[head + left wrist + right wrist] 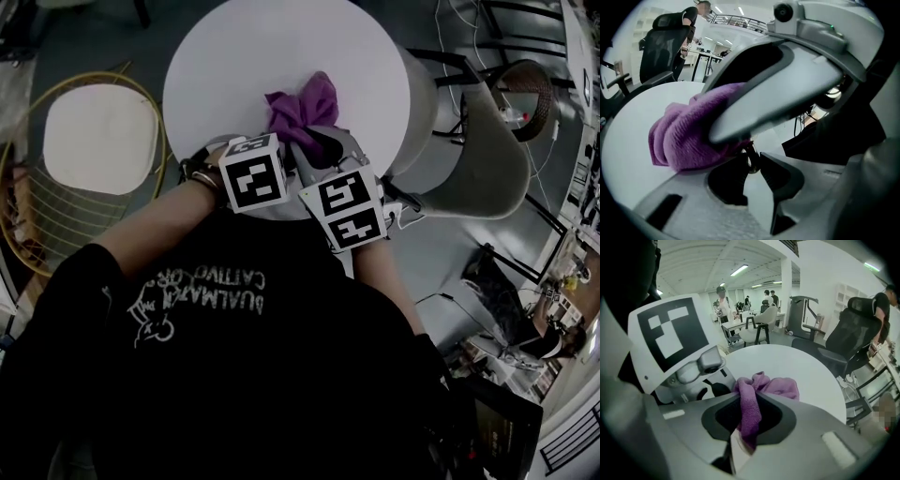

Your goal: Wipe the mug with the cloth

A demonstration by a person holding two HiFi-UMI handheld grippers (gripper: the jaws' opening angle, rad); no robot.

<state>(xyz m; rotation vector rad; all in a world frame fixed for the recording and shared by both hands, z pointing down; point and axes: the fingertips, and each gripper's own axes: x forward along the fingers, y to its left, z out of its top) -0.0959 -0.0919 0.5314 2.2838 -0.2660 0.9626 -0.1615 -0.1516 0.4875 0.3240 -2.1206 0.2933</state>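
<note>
Cloth [780,386], purple and bunched, is clamped between the closed jaws of the right gripper [749,397]. One tail is hung down through the jaw opening along a twelve-to-six line, and the bulk is pushed out past the tips toward twelve o'clock over the white round table [281,47]. Little of the mug [751,165] can be made out: only a thin, rim-like edge is seen pinched at the tips of the left gripper [753,157], whose jaws are closed on it. The mug is therefore judged to be held there, low at the table's six o'clock edge, rather than stood free on the top. In the left gripper view the cloth bunch is found at about ten o'clock from that pinch, just beside it, with the right gripper's jaw laid across above it. In the head view the two grippers are set side by side, the right at four o'clock of the left. The coming stroke is judged to depend on the cloth being brought from ten o'clock onto the held edge, a move for which the right hand is better placed.
</note>
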